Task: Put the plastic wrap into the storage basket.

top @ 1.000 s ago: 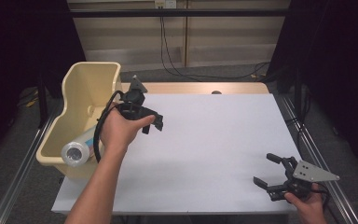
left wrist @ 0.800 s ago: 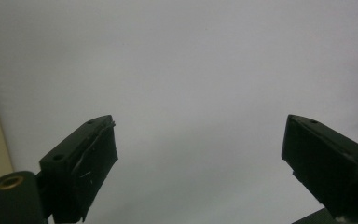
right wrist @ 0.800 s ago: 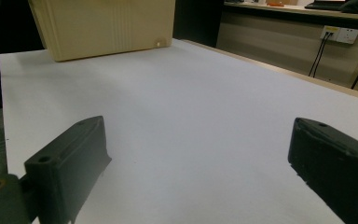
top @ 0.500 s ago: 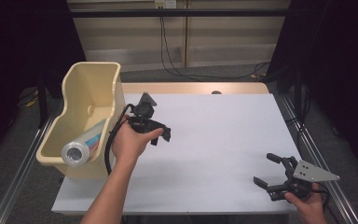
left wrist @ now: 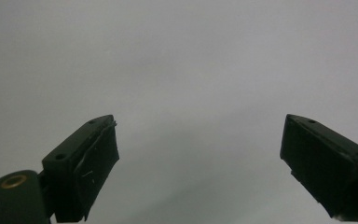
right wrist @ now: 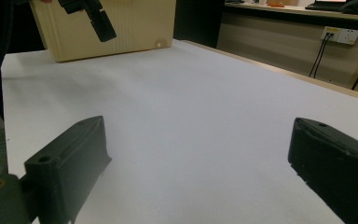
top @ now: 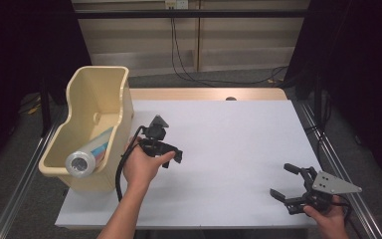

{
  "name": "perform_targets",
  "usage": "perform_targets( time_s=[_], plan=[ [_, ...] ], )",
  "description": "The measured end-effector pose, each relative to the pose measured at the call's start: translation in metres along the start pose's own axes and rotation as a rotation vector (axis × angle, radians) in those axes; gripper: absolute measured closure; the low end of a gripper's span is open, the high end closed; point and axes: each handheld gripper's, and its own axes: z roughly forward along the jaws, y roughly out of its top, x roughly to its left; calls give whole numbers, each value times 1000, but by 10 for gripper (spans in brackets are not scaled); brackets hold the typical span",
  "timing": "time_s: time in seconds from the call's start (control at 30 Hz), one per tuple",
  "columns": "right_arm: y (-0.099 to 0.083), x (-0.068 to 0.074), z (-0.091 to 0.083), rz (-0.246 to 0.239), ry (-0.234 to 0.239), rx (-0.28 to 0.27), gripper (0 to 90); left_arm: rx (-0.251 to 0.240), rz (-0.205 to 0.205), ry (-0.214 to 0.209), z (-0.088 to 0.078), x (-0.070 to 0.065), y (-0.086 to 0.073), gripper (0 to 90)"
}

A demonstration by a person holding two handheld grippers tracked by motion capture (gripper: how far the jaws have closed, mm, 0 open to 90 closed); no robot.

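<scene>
High view: the left gripper is held above the white tabletop, near its left edge and just beside the cream bin. Its jaws stand apart with nothing between them, and have just been closing slightly. A roll and a flat packet are seen lying inside the bin, at its near end. The right gripper is held low at the near right corner, jaws wide and empty.

Left gripper view: the two jaws are seen parted over bare white tabletop.

Right gripper view: the jaws are spread wide over the tabletop; the bin and the left gripper are seen farther off.

Judgement: placement into the bin appears complete. No further item is seen on the tabletop, so little seems left.
</scene>
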Motion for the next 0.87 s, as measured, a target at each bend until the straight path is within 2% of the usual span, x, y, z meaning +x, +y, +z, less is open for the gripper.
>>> perform_targets(
  time_s=[0.1, 0.23, 0.33, 0.37, 0.5, 0.57, 0.63, 0.67, 0.7, 0.73, 0.87],
  plan=[
    [0, 0, 0, -4, 0, 4, 41, -18, 12, 5, 7, 1, -8, 115],
    [0, 1, 1, -4, 3, 6, 41, -77, 22, 13, 15, 3, -20, 116],
    [0, 1, 1, -8, 7, 11, 41, -153, 51, 14, 23, 3, -30, 107],
    [0, 1, 1, -8, 5, 12, 41, -189, 61, 23, 27, 3, -35, 103],
    [-1, 1, 2, -10, 5, 13, 41, -272, 107, 54, 36, 3, -48, 94],
    [-1, 1, 2, -9, 4, 11, 41, -338, 130, 82, 40, 2, -55, 93],
    [-1, 1, 2, -10, 5, 12, 41, -443, 159, 115, 39, 3, -62, 83],
    [-1, 2, 2, -11, 8, 15, 41, -494, 155, 126, 39, 4, -64, 83],
    [-1, 2, 3, -10, 8, 16, 41, -523, 155, 138, 38, 5, -66, 85],
    [-1, 2, 3, -10, 9, 17, 41, -591, 154, 143, 36, 7, -68, 88],
    [-1, 2, 3, -10, 6, 18, 41, -635, 167, 138, 35, 8, -70, 96]
  ],
)
